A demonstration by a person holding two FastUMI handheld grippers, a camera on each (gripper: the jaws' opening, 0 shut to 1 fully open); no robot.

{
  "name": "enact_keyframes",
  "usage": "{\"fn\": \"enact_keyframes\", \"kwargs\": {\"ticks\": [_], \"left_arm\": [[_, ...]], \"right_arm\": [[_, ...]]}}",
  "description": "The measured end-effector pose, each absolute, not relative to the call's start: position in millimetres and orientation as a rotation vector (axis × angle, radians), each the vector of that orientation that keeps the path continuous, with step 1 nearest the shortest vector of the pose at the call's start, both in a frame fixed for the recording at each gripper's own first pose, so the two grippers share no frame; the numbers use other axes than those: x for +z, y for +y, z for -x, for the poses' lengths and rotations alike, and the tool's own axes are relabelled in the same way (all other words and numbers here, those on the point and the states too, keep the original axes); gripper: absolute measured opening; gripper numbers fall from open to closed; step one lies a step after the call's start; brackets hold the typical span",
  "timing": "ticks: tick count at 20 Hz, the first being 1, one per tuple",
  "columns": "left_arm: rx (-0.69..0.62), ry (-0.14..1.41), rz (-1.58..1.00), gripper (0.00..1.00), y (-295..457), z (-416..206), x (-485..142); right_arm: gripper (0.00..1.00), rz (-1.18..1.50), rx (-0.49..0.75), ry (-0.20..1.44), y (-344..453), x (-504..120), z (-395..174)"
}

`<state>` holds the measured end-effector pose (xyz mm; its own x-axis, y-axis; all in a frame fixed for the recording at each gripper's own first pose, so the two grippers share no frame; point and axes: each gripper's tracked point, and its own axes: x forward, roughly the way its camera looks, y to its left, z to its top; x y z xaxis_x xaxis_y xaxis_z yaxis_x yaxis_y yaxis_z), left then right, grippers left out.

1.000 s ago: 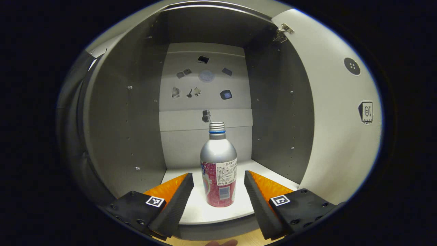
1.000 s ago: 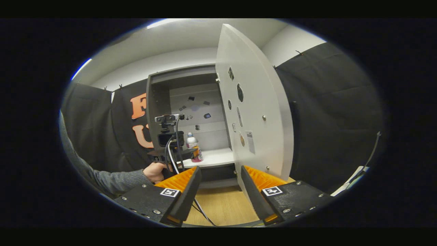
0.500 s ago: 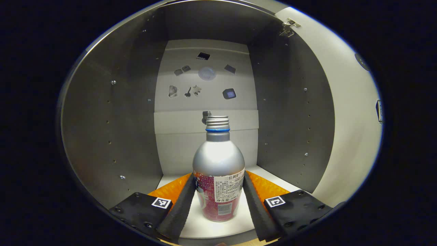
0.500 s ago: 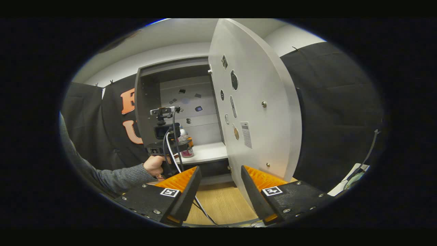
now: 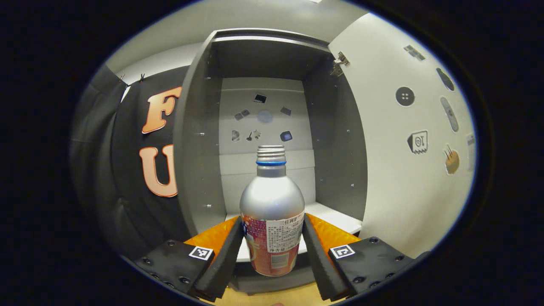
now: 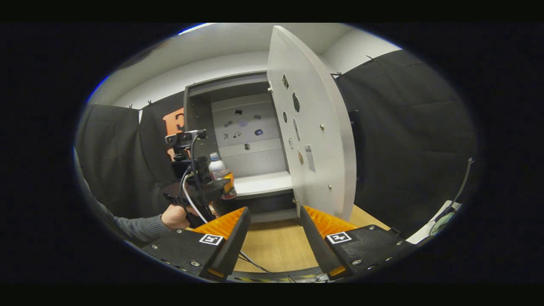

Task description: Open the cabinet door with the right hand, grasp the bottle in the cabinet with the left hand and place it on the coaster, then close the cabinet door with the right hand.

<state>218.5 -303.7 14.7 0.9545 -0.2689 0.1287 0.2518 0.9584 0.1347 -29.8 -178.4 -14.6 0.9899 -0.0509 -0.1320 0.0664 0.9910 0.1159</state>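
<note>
Fingers (image 5: 227, 246) of the left gripper (image 5: 272, 248) clamp the bottle (image 5: 272, 221), low centre of the left gripper view, lifted clear before the cabinet (image 5: 199, 127). The right gripper (image 6: 272, 238) hangs parted. Next, seemingly: carrying it to the coaster.

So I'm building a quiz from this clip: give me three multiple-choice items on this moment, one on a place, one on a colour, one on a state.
1. Where is the bottle?
A. lying on the cabinet shelf
B. between the left gripper fingers
C. standing on the wooden table

2. What colour is the ring below the bottle's cap?
A. blue
B. green
C. yellow

3. How is the cabinet door?
A. shut
B. removed
C. swung open

Answers: 1 B, both fingers press its sides; 2 A, a blue band circles the neck; 3 C, the cabinet's inside shows. The right gripper is open.
</note>
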Motion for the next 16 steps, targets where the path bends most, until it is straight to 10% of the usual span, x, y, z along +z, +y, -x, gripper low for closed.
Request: {"fn": "enact_keyframes", "kwargs": {"ticks": [16], "left_arm": [[-0.134,0.052,-0.133,0.86,-211.4,-109.2,-239.7]], "right_arm": [[0.74,-0.121,-0.021,0.391,-190.5,-108.1,78.5]]}}
